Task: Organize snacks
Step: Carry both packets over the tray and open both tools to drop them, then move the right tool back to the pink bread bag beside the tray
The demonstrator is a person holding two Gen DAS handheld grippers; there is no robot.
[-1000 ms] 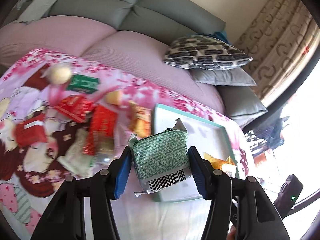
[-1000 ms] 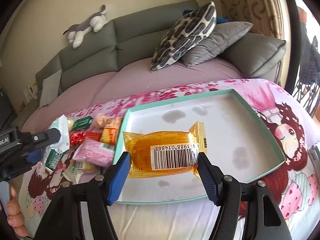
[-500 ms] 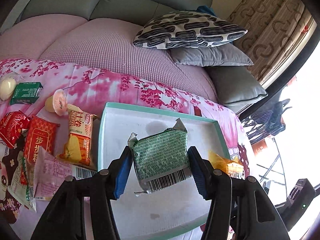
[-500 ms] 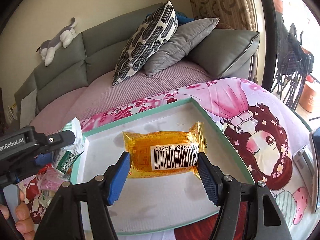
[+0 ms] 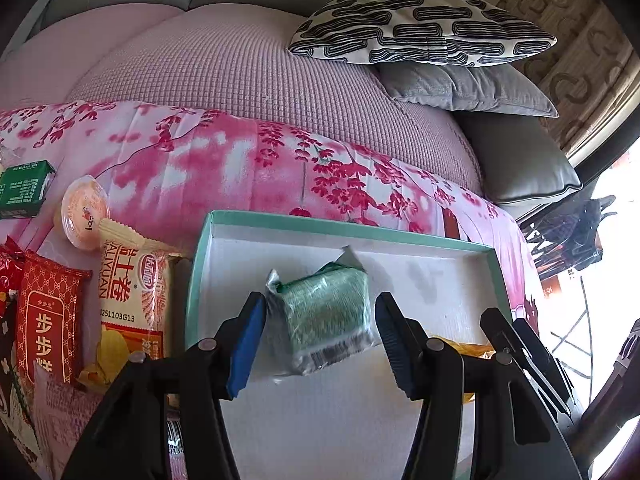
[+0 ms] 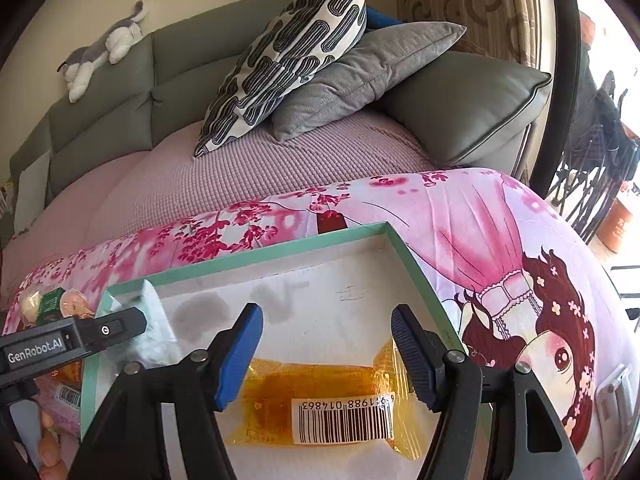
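A white tray with a teal rim (image 5: 320, 226) lies on the pink blanket. My left gripper (image 5: 318, 314) hangs over its left half. A green snack packet (image 5: 328, 320) sits tilted and blurred between the blue pads, with a thin gap on each side, so the jaws are open. My right gripper (image 6: 326, 316) is open over the right half of the tray (image 6: 280, 252). The orange packet with a barcode (image 6: 320, 404) lies flat on the tray floor below its fingers. In the right wrist view the left gripper (image 6: 100, 330) shows at the left edge.
Loose snacks lie left of the tray: a beige packet (image 5: 132, 300), a red packet (image 5: 48, 320), a jelly cup (image 5: 84, 216) and a green box (image 5: 24, 188). Pillows (image 5: 420, 28) rest on the sofa behind. A plush toy (image 6: 104, 48) lies on the backrest.
Both grippers moved right and down over the tray. The orange packet has dropped from the right pads onto the tray floor. The green packet has come loose from the left pads.
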